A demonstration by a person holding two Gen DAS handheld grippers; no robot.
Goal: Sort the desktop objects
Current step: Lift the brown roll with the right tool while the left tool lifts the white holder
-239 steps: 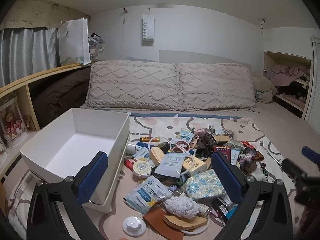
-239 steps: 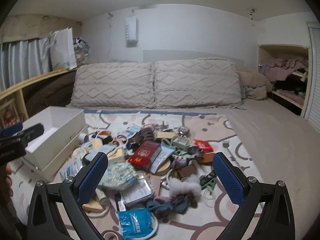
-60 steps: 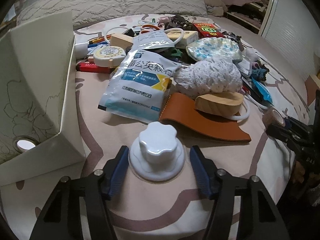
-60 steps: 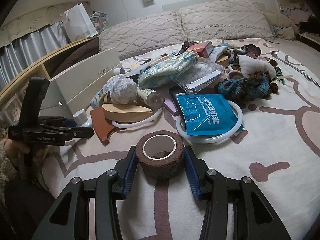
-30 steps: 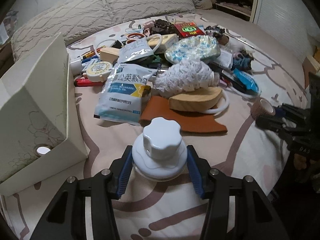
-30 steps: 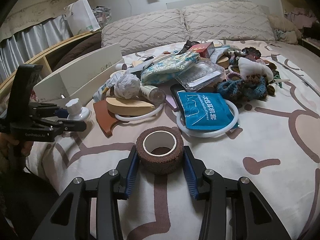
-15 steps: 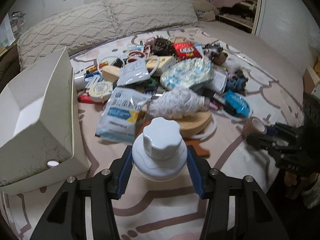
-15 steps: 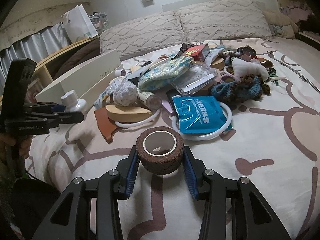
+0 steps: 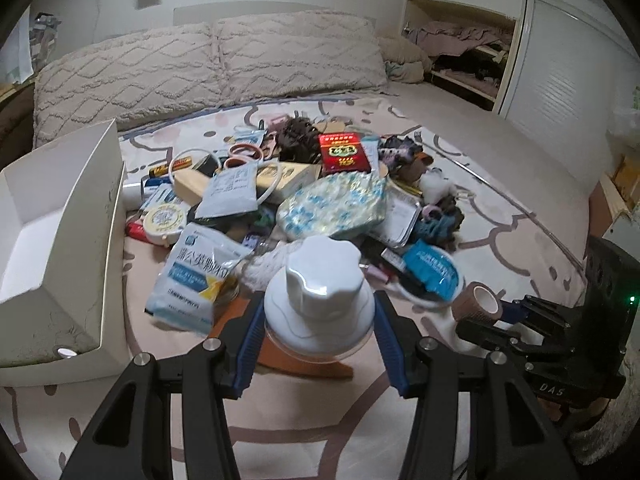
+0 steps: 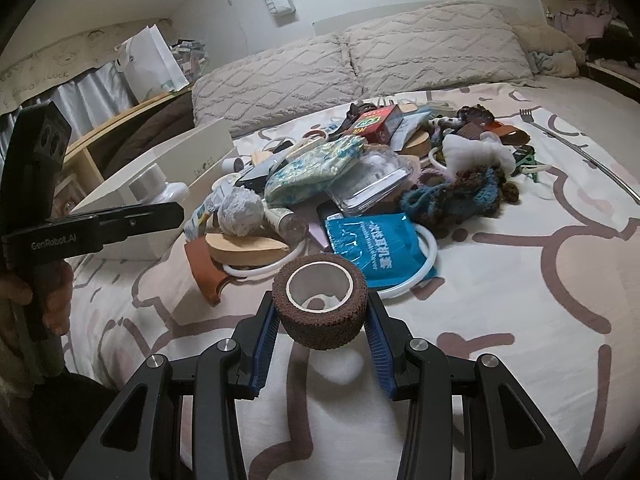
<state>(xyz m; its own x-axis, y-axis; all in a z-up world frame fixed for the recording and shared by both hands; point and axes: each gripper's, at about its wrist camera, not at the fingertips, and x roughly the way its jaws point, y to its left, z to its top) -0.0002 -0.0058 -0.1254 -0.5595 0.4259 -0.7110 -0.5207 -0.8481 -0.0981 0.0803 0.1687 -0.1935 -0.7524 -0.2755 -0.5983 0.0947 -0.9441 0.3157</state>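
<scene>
Left hand-held gripper (image 9: 318, 334): we grip the white knob-lidded jar (image 9: 320, 298), lifted beside the white box (image 9: 80, 264).
Right hand-held gripper (image 10: 320, 322): clamps the brown bandage roll (image 10: 320, 300) above the bed's (image 10: 520, 320) near edge.
Next: we'd keep both level and clear the box wall before releasing.

Bed (image 10: 500, 300) carried a patterned cream sheet. Directly on it lay two pillows (image 9: 208, 68) at the head, an open white box (image 9: 72, 240) at left, and a central clutter pile (image 9: 304, 196).

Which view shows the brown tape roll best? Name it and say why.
The right wrist view: the brown tape roll sits large and centred, clamped in the right tool, hollow core visible. The left wrist view shows it small at the right edge.
</scene>
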